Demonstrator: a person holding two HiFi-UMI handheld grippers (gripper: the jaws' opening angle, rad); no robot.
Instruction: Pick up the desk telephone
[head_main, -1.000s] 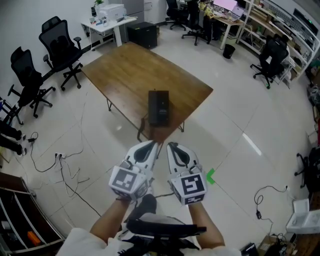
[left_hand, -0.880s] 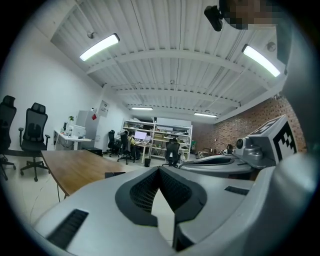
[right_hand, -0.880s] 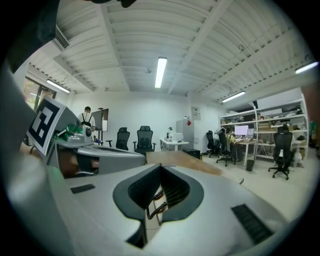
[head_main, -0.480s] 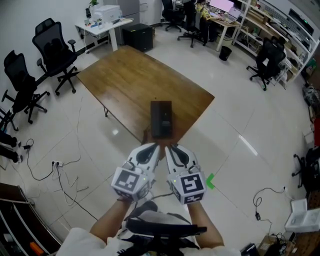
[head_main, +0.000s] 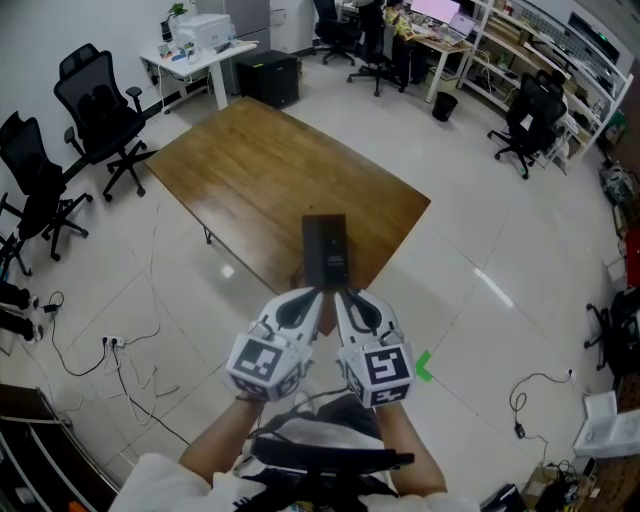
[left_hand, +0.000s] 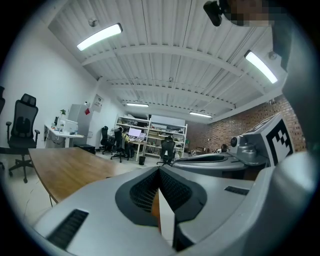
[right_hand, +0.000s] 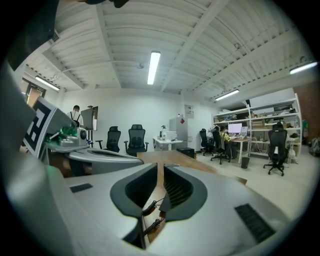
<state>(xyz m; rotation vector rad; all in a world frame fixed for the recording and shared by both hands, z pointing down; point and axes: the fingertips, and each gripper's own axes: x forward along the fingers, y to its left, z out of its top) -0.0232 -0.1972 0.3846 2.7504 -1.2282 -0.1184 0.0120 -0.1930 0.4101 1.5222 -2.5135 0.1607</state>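
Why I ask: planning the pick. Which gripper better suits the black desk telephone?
Right, probably: the right gripper stands slightly open, the black coiled telephone cord visible between its jaws; the left gripper is shut.

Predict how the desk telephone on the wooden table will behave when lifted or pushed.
The desk telephone looks rigid and boxy, so it probably lifts stiffly without rolling. Its coiled cord likely dangles and stretches. It sits near the table edge, so a push might slide it off.

Forearms (head_main: 222, 436) out at lower centre, left gripper (head_main: 316, 296) and right gripper (head_main: 342, 297) side by side pointing up-frame, tips close together, left jaws closed flush, right jaws a narrow slit apart.
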